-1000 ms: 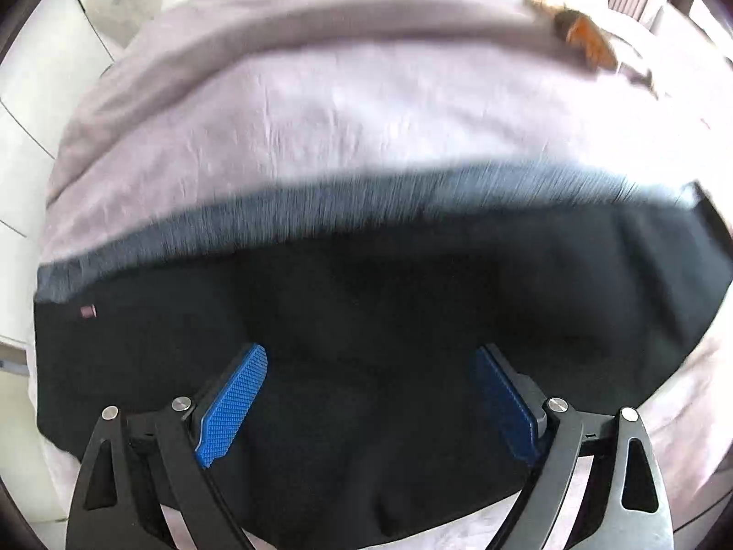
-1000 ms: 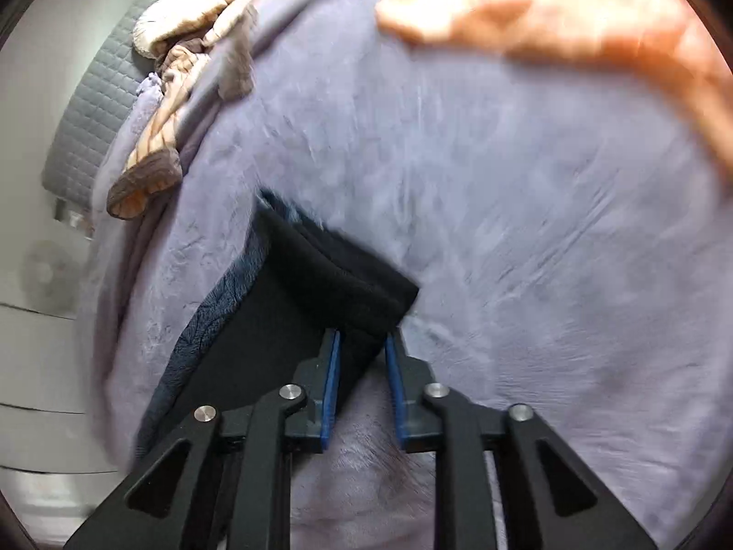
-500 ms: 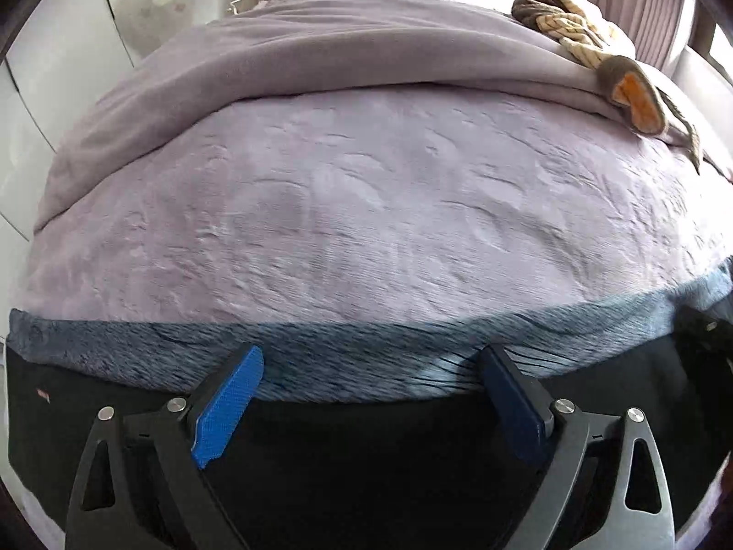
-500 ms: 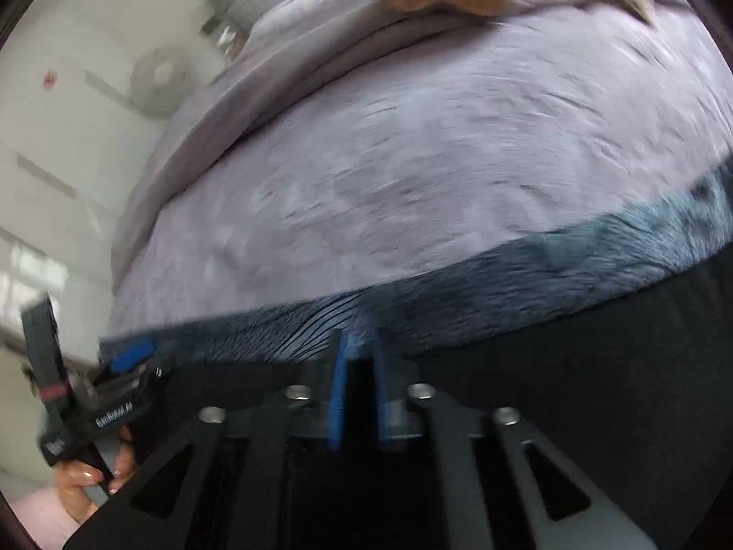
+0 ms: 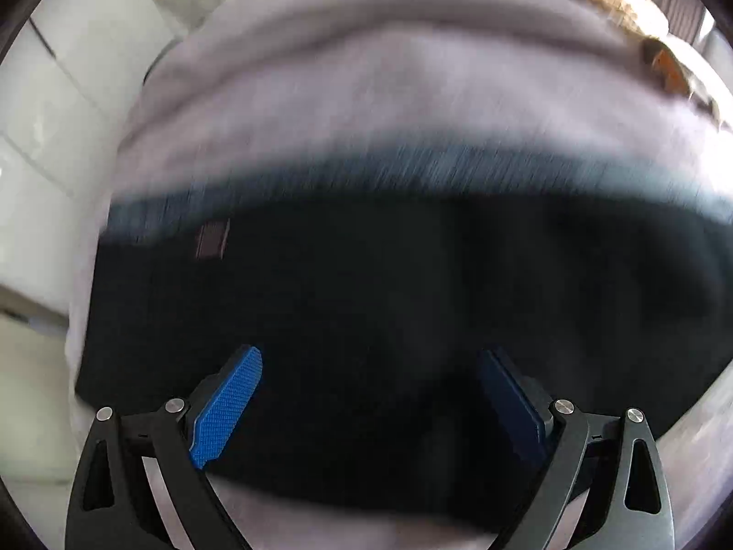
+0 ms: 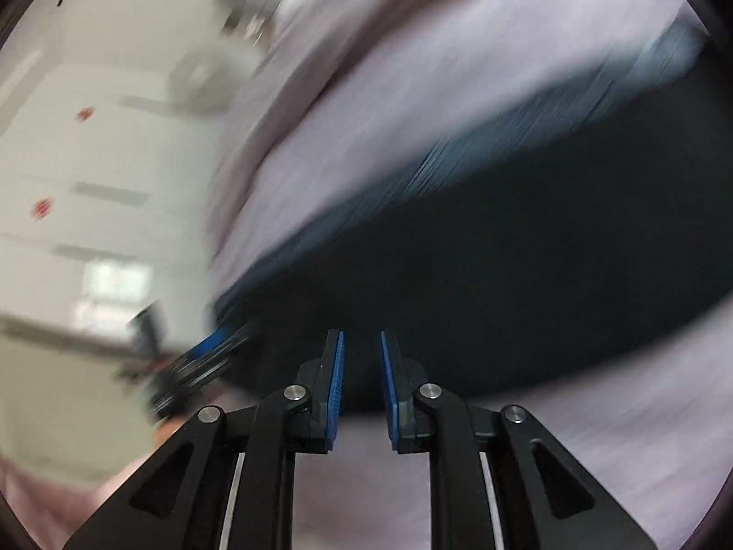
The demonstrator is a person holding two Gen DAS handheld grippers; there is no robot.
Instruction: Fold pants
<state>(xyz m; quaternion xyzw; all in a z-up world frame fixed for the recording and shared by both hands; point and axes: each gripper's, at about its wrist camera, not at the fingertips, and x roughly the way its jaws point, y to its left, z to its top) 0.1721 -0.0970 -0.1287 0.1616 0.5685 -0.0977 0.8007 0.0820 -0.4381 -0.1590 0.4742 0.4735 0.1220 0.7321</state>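
Motion blur smears both views. The black pants (image 5: 389, 321) lie flat at the bed's (image 5: 412, 91) near edge. Left gripper (image 5: 371, 394) hangs wide open above them; half a second ago only their far, fleecy edge showed. Right gripper (image 6: 362, 366), then closed, is parting, nothing between.

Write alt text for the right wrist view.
Motion-blurred view: the right gripper, jaws narrowly apart and opening with nothing between them, hovers over black pants on a lilac bedspread. The left gripper streaks at left.

Left gripper (image 5: 371, 405) jaws spread wide; right gripper (image 6: 359, 394) jaws opening, empty.
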